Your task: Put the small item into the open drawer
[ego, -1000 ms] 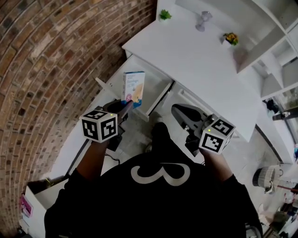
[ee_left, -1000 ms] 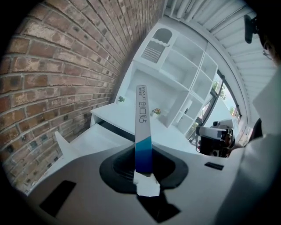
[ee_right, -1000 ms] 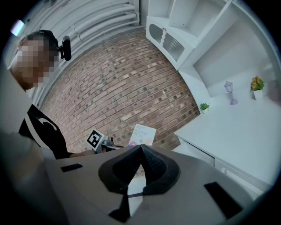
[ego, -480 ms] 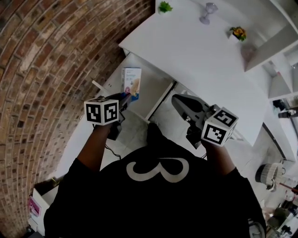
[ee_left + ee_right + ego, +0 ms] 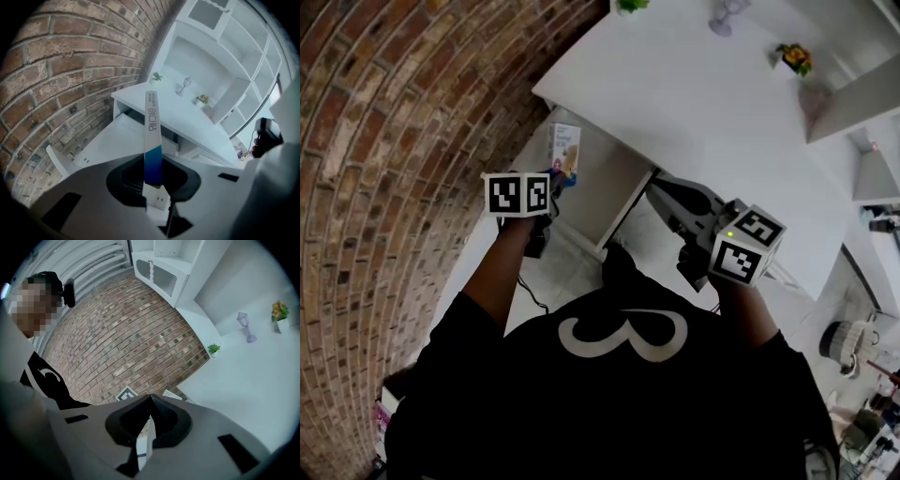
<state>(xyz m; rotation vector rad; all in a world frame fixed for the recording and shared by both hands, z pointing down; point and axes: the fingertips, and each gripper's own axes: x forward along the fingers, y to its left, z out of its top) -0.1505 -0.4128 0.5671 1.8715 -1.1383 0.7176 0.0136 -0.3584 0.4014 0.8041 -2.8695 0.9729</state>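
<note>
A small flat box, white with a blue lower end, stands upright over the open white drawer under the desk. My left gripper is shut on the box's lower end. In the left gripper view the box shows edge-on, rising from between the pads of the left gripper, with the drawer beyond it. My right gripper hangs to the right of the drawer front, in front of the desk edge. In its own view the right gripper has its jaws closed tip to tip on nothing.
The white desk top carries a small green plant, a little lamp ornament and a flower pot at the back. A brick wall runs close on the left. White shelves stand at the right.
My left gripper has carried the box forward, from in front of the drawer to over its inside. The right gripper has shifted only slightly.
</note>
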